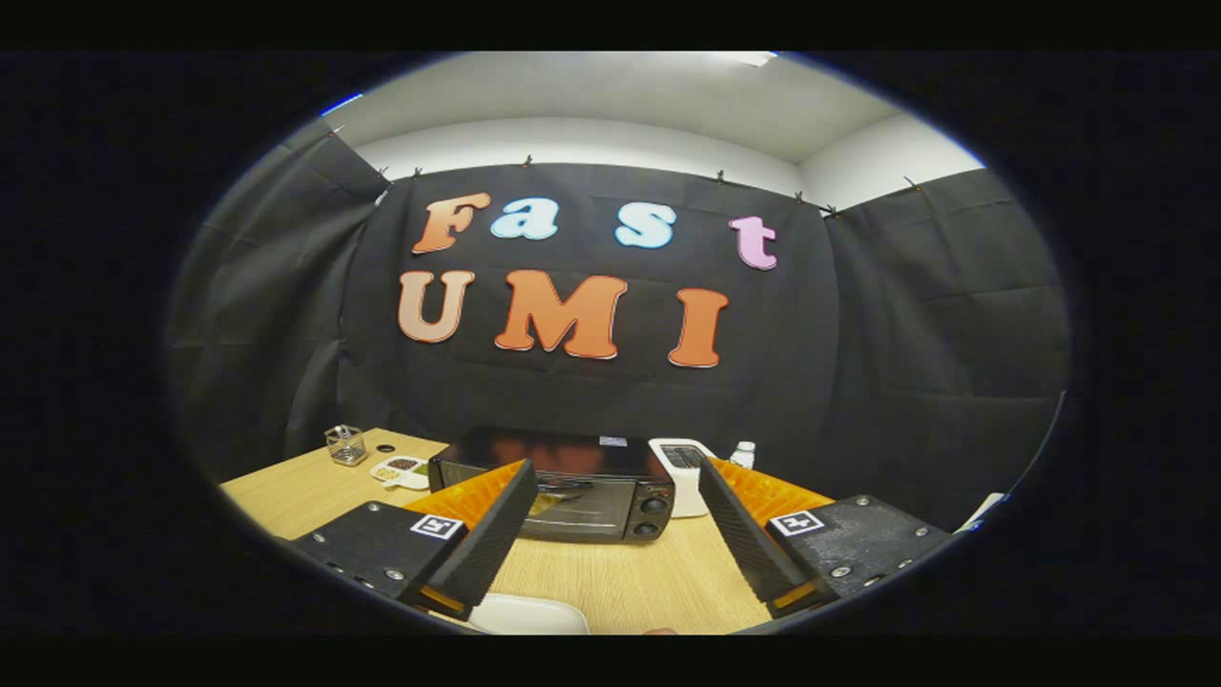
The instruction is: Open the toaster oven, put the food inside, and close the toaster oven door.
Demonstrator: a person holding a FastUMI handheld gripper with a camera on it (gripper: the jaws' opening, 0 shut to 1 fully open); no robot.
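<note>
Hand-held gripper (610, 534), fingers spread and empty, faces the closed toaster oven (558, 485) at lower centre of the bench (610, 582); a misaligned approach could miss the door handle.

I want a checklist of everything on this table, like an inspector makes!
Surface: pale wooden table, bare between the tongs.
Job's things: black toaster oven, door shut, beyond the tongs; white plate nearest the camera, food not identifiable.
Clutter: divided snack dish and clear holder beside the oven; white appliance and small bottle on its other side.
Tongs: tongs open, holding nothing.
Cables: nothing seen.
Surroundings: black cloth wall, white ceiling.
</note>
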